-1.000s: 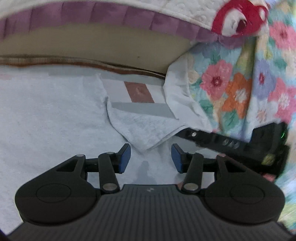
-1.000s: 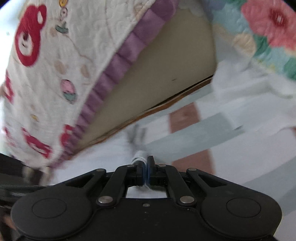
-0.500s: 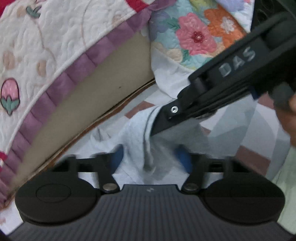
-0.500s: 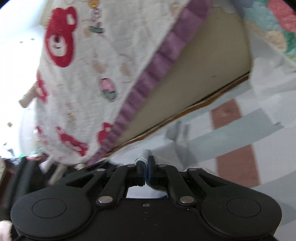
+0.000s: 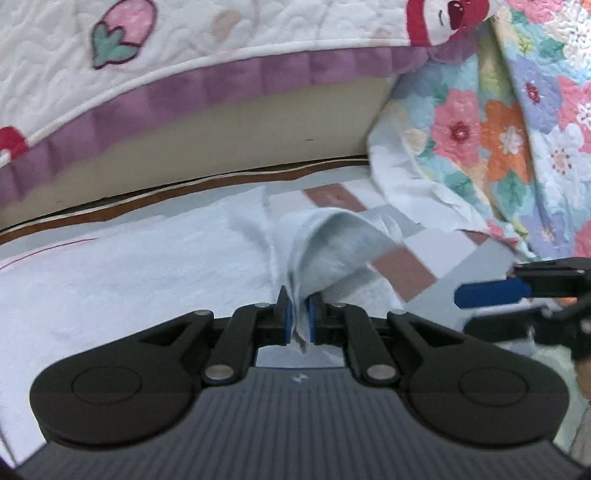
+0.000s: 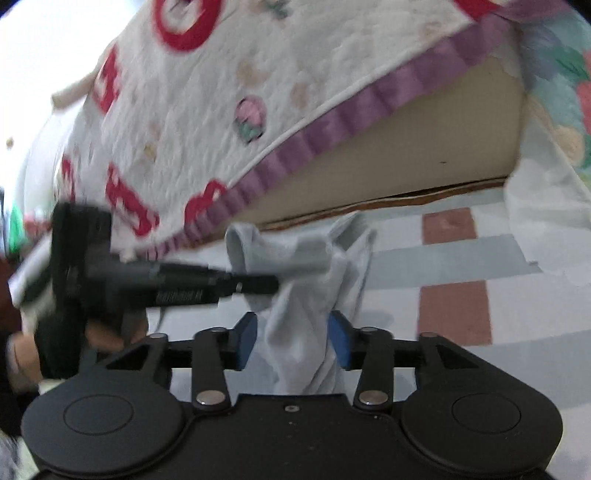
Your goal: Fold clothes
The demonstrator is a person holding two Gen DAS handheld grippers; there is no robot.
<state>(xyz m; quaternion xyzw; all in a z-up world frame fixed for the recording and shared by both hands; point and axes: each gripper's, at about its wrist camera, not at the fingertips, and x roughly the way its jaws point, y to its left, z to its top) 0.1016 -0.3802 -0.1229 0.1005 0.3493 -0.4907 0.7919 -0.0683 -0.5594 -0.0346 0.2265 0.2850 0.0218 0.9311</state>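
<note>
**Left tongs pinch the cloth, right tongs spread**

Here, the left tongs (image 5: 299, 319) are clamped on a bunched edge of the pale grey garment (image 5: 332, 240), lifting it in a loose curl off the checked sheet (image 5: 436, 243). The right tongs (image 6: 291, 339) stand wide apart with the same garment (image 6: 295, 332) draped between the blue pads (image 6: 243, 339), not pinched by them. In the left wrist view the right tongs (image 5: 491, 295) sit off to the right, well apart from the cloth. Behind: a white quilt (image 5: 258, 29) with purple trim, and a floral quilt (image 5: 517, 129) at right. A hand (image 6: 99, 332) grips the left tool's handle.
</note>
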